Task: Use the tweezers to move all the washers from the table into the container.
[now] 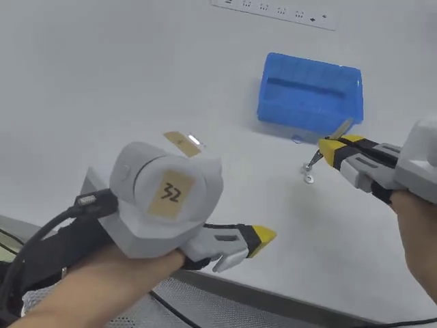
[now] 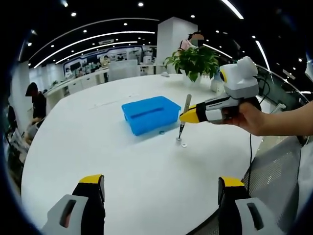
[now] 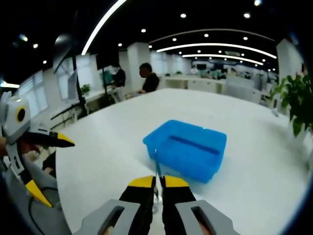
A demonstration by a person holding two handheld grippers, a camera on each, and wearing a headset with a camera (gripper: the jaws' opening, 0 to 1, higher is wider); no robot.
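In the head view my right gripper (image 1: pixel 336 147) is shut on metal tweezers (image 1: pixel 315 160), whose tips point down just above a small washer (image 1: pixel 310 179) on the white table. A second washer (image 1: pixel 297 140) lies at the front edge of the blue container (image 1: pixel 311 96). My left gripper (image 1: pixel 249 246) hovers open and holds nothing near the table's front edge. The left gripper view shows the open left gripper (image 2: pixel 160 183), the right gripper (image 2: pixel 191 115), tweezers (image 2: pixel 185 111), washer (image 2: pixel 184 144) and container (image 2: pixel 149 113). The right gripper view shows the shut right gripper (image 3: pixel 157 183), tweezers (image 3: pixel 156 169) and container (image 3: pixel 188 147).
A tan tape label (image 1: pixel 181 143) is stuck on the table (image 1: pixel 102 82) left of centre. A power strip (image 1: pixel 273 10) lies at the far edge. A potted plant (image 2: pixel 195 61) stands beyond the container. A person (image 3: pixel 149 78) sits at the far side.
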